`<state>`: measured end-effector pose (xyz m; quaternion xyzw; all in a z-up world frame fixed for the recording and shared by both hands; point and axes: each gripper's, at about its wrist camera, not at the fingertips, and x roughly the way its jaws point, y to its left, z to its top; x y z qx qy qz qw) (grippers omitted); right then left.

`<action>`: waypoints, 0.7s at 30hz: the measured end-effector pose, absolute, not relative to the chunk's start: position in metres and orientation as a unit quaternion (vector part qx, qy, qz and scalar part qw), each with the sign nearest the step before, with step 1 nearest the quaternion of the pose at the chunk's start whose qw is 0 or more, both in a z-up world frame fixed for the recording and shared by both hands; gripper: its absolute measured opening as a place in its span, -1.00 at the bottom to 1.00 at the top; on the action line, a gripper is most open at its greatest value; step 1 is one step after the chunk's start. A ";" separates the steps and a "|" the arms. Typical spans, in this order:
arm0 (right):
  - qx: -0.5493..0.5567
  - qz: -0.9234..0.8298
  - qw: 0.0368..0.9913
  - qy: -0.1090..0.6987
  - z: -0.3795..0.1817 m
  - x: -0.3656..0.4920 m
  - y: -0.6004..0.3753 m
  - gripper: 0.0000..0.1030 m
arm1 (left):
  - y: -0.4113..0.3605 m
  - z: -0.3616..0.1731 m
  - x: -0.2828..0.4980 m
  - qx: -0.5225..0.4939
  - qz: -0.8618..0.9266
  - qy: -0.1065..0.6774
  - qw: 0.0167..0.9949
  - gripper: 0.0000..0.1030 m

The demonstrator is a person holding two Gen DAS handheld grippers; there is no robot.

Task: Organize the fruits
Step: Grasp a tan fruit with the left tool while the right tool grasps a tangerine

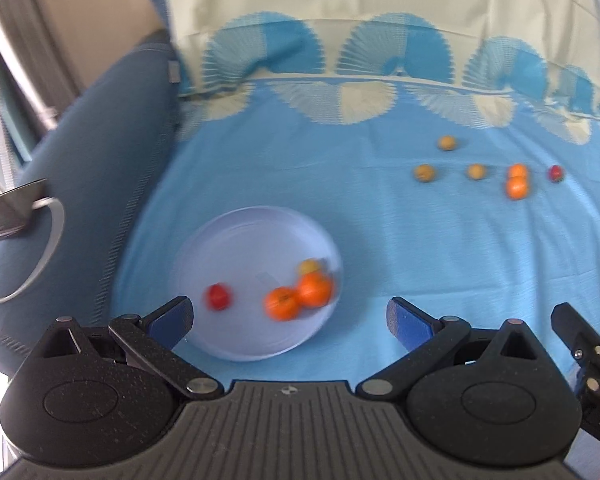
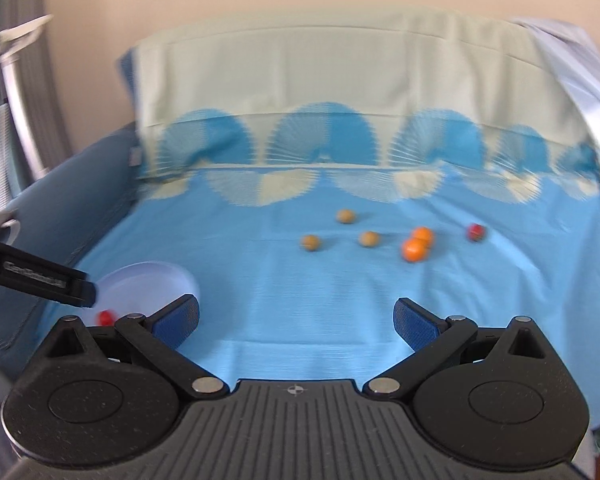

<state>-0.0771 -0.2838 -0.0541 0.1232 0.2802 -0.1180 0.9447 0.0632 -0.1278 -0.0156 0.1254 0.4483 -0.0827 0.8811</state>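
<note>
1. The task looks partly done. The plate (image 1: 236, 248) lies on the blue cloth (image 1: 420, 260) and already holds four fruits: one red fruit (image 1: 219, 296), two oranges (image 1: 282, 303) touching each other, and one yellow fruit (image 1: 309, 267) just behind them
2. Six fruits are left on the cloth, well apart from the plate, at about 2 o'clock from it in the left wrist view. In the right wrist view they are three yellow-brown fruits (image 2: 311, 242), two oranges touching each other (image 2: 414, 249) and one red fruit (image 2: 476, 231) at the far right of the group
3. The left gripper (image 1: 290, 318) stands wide open above the near edge of the plate. It holds nothing, and its fingers do not appear to touch the plate or any fruit
4. The right gripper (image 2: 296, 318) is also wide open and empty. It hangs over bare cloth, and the loose fruits lie ahead of it, between 12 and 1 o'clock
5. Judging from this, the next step is probably a reach by the right gripper to one of the loose fruits. Both views are blurred, so small details cannot be told
</note>
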 end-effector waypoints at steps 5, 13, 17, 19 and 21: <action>0.143 -0.182 0.930 0.284 -0.075 -0.064 -0.335 0.99 | -0.188 -0.028 0.097 0.143 -0.117 0.445 0.876 0.99; 0.131 -0.255 0.912 0.292 -0.127 -0.008 -0.412 0.99 | -0.298 -0.077 0.164 0.219 -0.179 0.417 0.863 0.99; 0.107 -0.253 0.908 0.316 -0.170 0.046 -0.446 0.99 | -0.349 -0.114 0.207 0.238 -0.215 0.425 0.847 0.99; 0.100 -0.239 0.908 0.329 -0.191 0.071 -0.456 0.99 | -0.367 -0.130 0.229 0.238 -0.222 0.434 0.840 0.99; 0.097 -0.224 0.910 0.336 -0.204 0.091 -0.462 0.99 | -0.383 -0.145 0.248 0.241 -0.224 0.440 0.836 0.99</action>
